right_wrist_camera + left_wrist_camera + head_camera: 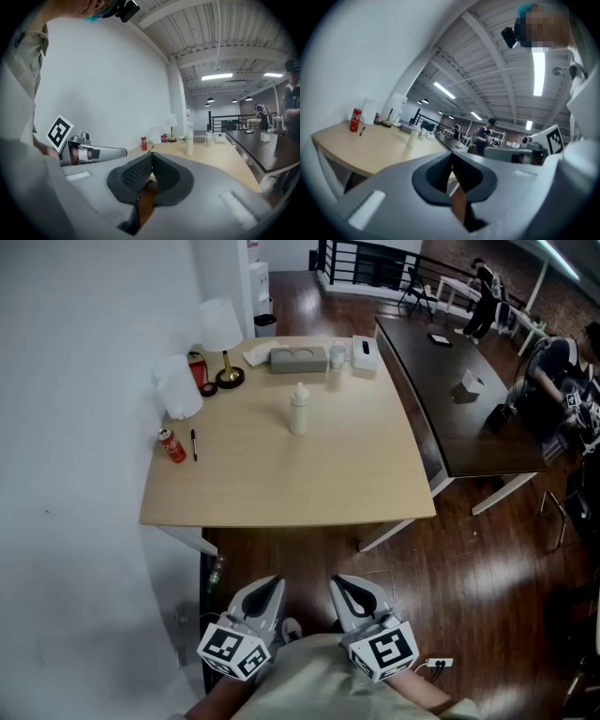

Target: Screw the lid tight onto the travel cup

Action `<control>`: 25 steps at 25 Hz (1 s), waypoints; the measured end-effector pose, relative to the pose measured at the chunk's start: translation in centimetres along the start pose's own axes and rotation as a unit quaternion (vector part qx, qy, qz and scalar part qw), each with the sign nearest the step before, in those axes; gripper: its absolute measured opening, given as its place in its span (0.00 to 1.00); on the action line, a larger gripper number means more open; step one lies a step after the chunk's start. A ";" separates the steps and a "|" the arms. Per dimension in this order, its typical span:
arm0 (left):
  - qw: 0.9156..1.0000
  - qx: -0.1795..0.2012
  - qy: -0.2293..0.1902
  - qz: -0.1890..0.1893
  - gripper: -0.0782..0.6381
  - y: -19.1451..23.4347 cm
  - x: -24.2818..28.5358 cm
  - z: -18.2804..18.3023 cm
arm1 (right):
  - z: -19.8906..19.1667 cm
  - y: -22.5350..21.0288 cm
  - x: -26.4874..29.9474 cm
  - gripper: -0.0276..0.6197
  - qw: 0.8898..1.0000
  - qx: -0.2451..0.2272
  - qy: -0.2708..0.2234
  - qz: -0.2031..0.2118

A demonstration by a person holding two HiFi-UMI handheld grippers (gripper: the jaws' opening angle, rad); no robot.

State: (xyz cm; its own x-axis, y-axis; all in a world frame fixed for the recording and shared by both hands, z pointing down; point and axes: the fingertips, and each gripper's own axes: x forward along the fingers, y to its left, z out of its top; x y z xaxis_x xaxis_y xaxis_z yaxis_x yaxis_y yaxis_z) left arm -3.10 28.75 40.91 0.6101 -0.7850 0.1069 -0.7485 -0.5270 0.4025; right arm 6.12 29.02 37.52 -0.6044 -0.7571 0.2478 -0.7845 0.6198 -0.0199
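Cup point(298, 411) is seen upper centre on bench point(281, 488), well apart from left gripper point(270, 585) and right gripper point(343, 585), both pressed together, empty, at bottom. Cup may be toppled if reached unopened.

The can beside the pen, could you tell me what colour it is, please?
The can is red; head view shows it best.

A light wooden table point(281, 484) stands against a white wall point(75, 427).
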 end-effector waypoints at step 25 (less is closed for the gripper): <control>0.995 0.033 0.021 0.093 0.11 7.5 13.0 5.2 | 3.7 -12.7 13.8 0.04 0.995 0.045 -0.044 0.080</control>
State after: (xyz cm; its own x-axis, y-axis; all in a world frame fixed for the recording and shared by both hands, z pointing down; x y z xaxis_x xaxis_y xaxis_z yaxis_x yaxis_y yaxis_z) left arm -2.18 12.89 40.57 0.4679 -0.8578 0.2126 -0.8646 -0.3945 0.3113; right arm 7.22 9.96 37.58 -0.7298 -0.6674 0.1486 -0.6836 0.7165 -0.1394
